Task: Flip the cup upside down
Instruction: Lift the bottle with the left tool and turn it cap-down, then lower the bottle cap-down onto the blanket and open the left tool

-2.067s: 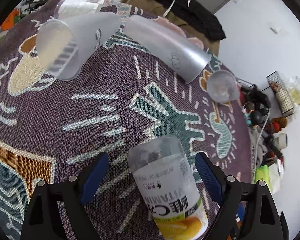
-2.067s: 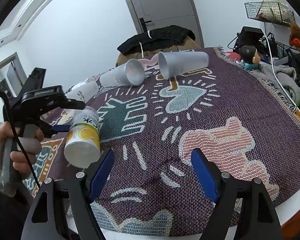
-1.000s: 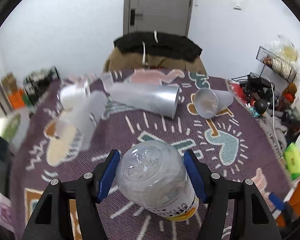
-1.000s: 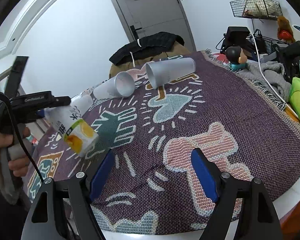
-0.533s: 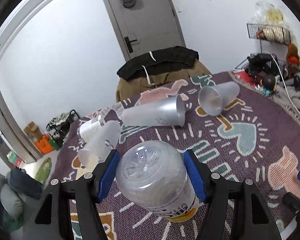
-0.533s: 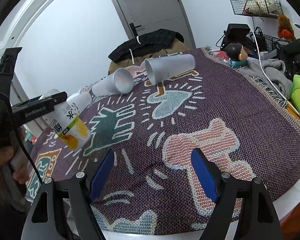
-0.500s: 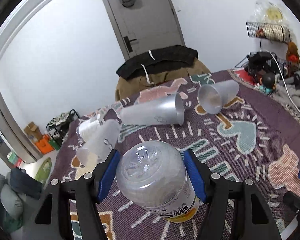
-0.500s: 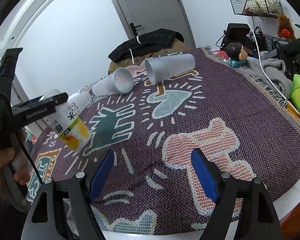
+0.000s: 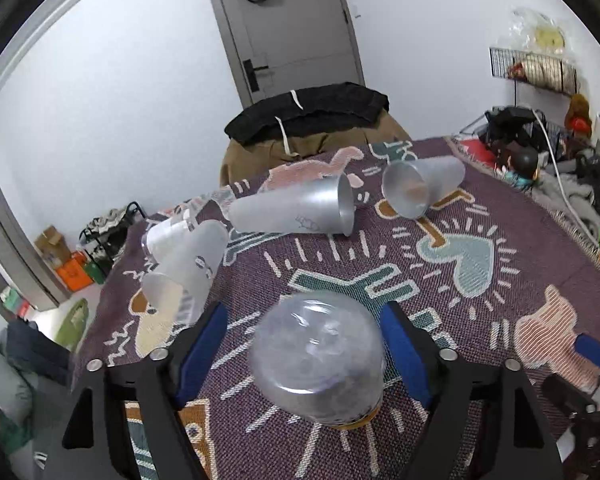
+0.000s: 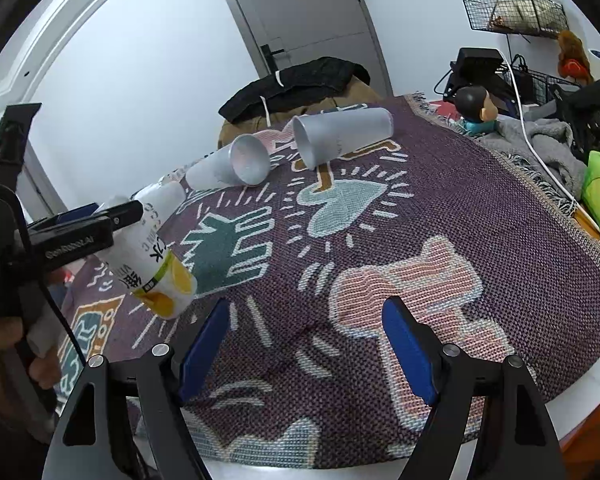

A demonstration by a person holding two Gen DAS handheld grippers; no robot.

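One cup (image 9: pixel 318 360) upended, four toppled

on the patterned blanket (image 9: pixel 480 216) there are four frosted cups lying on their sides: one long cup (image 9: pixel 296 212), one short cup (image 9: pixel 420 190), and two more cups at the left edge, (image 9: pixel 188 268) and (image 9: pixel 168 236), touching each other. one labelled clear cup (image 9: pixel 320 356) sits between the pads of the left gripper (image 9: pixel 304 344). two grippers show in all, counting the right gripper (image 10: pixel 304 340).
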